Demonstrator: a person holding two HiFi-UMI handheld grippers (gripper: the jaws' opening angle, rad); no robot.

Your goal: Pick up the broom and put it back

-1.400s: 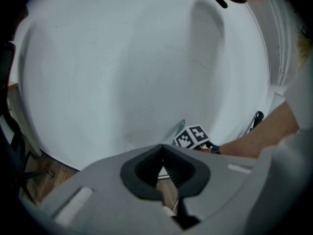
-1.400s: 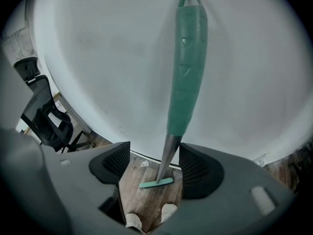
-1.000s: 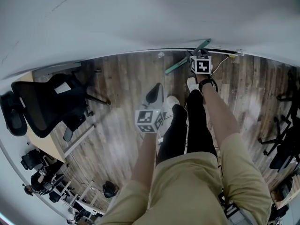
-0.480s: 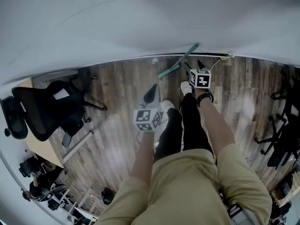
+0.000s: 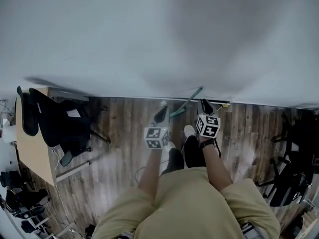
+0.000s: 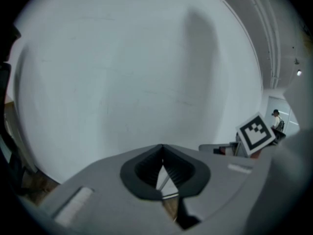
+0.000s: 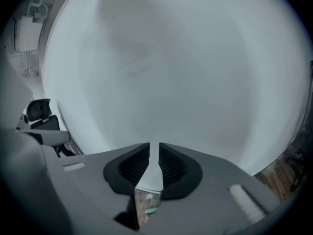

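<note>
The green broom (image 5: 187, 102) leans on the white wall (image 5: 159, 44), its lower end on the wood floor (image 5: 124, 128). My right gripper (image 5: 206, 106) hangs just right of the handle without touching it. Its jaws are closing to a narrow slit with nothing between them (image 7: 154, 145); a green bit of broom (image 7: 150, 211) shows far below through the gap. My left gripper (image 5: 161, 114) is left of the broom's lower end. In the left gripper view its tips meet, shut on nothing (image 6: 162, 146). Both point at the bare wall.
A black office chair (image 5: 65, 123) and a wooden desk (image 5: 32, 153) stand at the left. More dark chairs (image 5: 291, 173) stand at the right. The person's legs and white shoes (image 5: 189, 131) are below the grippers, near the skirting.
Both grippers have risen from the floor, the right one more, away from the broom's handle. The head view has lifted, so the floor looks farther off. The broom stays against the wall.
</note>
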